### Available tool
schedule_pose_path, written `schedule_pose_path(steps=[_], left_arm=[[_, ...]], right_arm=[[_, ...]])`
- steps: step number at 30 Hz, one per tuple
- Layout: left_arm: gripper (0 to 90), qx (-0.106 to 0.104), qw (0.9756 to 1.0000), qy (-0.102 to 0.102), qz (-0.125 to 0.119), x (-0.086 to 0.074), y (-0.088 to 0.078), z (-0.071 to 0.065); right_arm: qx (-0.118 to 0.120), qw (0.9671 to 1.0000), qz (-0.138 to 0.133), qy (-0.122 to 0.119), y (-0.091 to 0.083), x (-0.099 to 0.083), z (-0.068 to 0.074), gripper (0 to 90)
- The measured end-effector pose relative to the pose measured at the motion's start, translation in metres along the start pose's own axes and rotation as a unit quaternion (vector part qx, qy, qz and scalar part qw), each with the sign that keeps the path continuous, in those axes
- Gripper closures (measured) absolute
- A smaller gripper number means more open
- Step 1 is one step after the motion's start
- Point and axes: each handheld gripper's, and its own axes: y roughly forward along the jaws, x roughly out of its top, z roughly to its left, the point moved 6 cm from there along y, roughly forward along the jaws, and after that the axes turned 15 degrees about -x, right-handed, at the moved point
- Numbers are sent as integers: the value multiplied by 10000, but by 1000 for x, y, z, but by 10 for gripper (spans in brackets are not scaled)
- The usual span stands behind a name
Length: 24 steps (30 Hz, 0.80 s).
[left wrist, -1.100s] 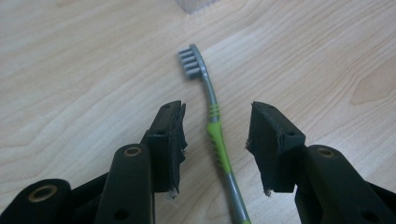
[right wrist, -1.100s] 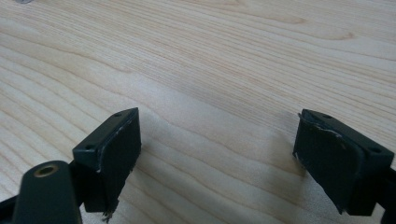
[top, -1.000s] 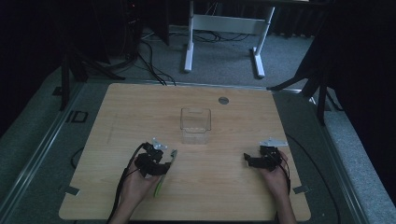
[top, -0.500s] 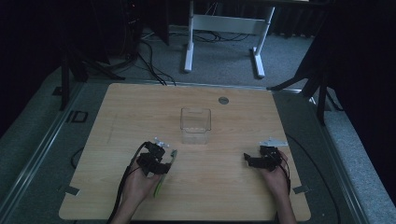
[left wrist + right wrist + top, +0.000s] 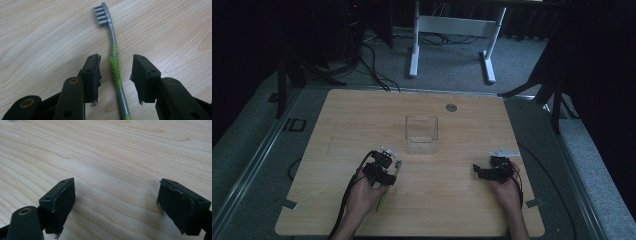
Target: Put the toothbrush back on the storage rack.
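Toothbrush (image 5: 114, 65) lies flat on wooden table (image 5: 337, 150), not yet picked up. Left gripper (image 5: 115, 72) low over it, jaws apart on both sides of green handle, have just been closing in, pads not touching yet. Right gripper (image 5: 116, 202) wide open, nothing between jaws, waits over bare wood. Clear box (image 5: 421, 134) stands just beyond, looks empty. Grab and lift left to do; brush may go in box.

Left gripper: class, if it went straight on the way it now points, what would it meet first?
The left gripper points down at the table, its jaws closing but apart, either side of the toothbrush. It would probably meet the toothbrush's green handle first, though depth is unclear.
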Motion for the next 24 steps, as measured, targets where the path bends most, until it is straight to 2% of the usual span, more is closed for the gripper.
schedule_pose_path(steps=[5, 10, 14, 24], left_arm=[[578, -45, 10000, -60, 48, 0, 2, -1], [582, 50, 9999, -57, 136, 1, 4, 0], [587, 22, 9998, -83, 178, 3, 6, 0], [647, -25, 9992, -95, 389, 2, 12, -1]], right_arm=[[-1, 10000, 4, 3, 0, 0, 0, 148], [0, 10000, 4, 4, 0, 0, 0, 148], [-1, 10000, 4, 4, 0, 0, 0, 148], [-1, 10000, 3, 4, 0, 0, 0, 148]])
